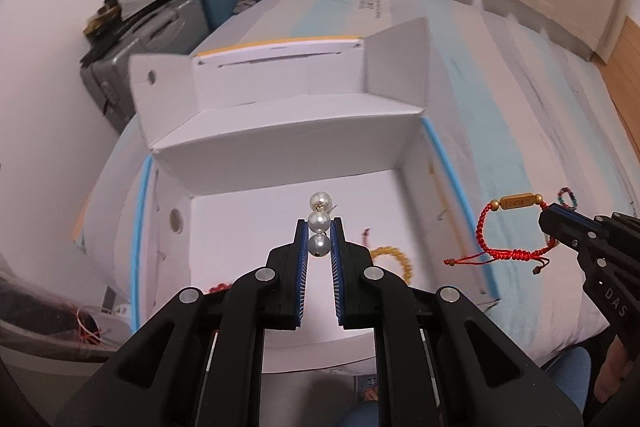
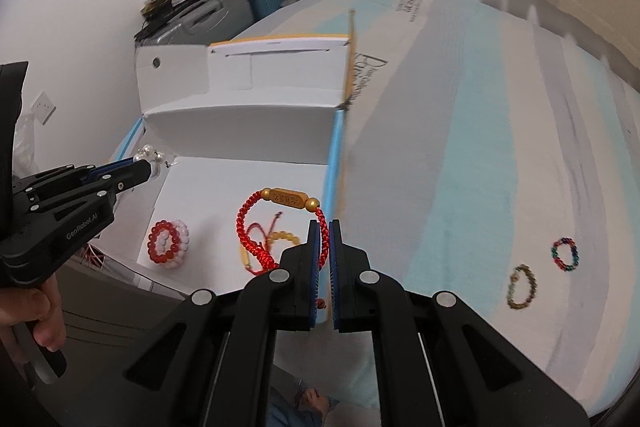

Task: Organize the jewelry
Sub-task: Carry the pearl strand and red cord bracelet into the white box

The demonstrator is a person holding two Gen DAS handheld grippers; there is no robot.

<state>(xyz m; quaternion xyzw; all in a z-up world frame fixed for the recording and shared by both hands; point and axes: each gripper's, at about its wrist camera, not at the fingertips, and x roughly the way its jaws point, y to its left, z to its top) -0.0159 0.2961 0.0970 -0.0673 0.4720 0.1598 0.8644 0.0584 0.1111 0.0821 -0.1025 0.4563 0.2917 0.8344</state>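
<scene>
**Both pieces in transit over the white box**

Left gripper (image 1: 319, 241): fingers closed on a pearl piece (image 1: 320, 223), three pearls in a row, middle and lower pearls pinched between the blue pads, top pearl standing free above the tips. Held over the open white box (image 1: 280, 131), clear of its floor.

Right gripper (image 2: 324, 239): fingers closed on the cord of a red braided bracelet (image 2: 256, 227) with a gold barrel bead (image 2: 290, 199). Loop and knotted tails hanging slack from the pinch, above the box near its blue-edged right wall.

Handling, judged: pearls light, hard, round and smooth, so prone to roll or squirt out of a flat pinch; link between pearls looks thin, probably the weak spot. Best taken across a pearl's widest part, as now. Bracelet light and limp; swings when carried, tails liable to snag. Grip on the braid sound; the smooth gold bead would be a poorer hold.

Box contents: red-and-white bead bracelet (image 2: 168, 245) at left, yellow bead bracelet (image 2: 280, 239) partly hidden behind the red cord.

Outside on the bed (image 2: 460, 147): two small bead bracelets, multicolour (image 2: 565, 254) and olive-brown (image 2: 522, 287), not yet collected.
</scene>
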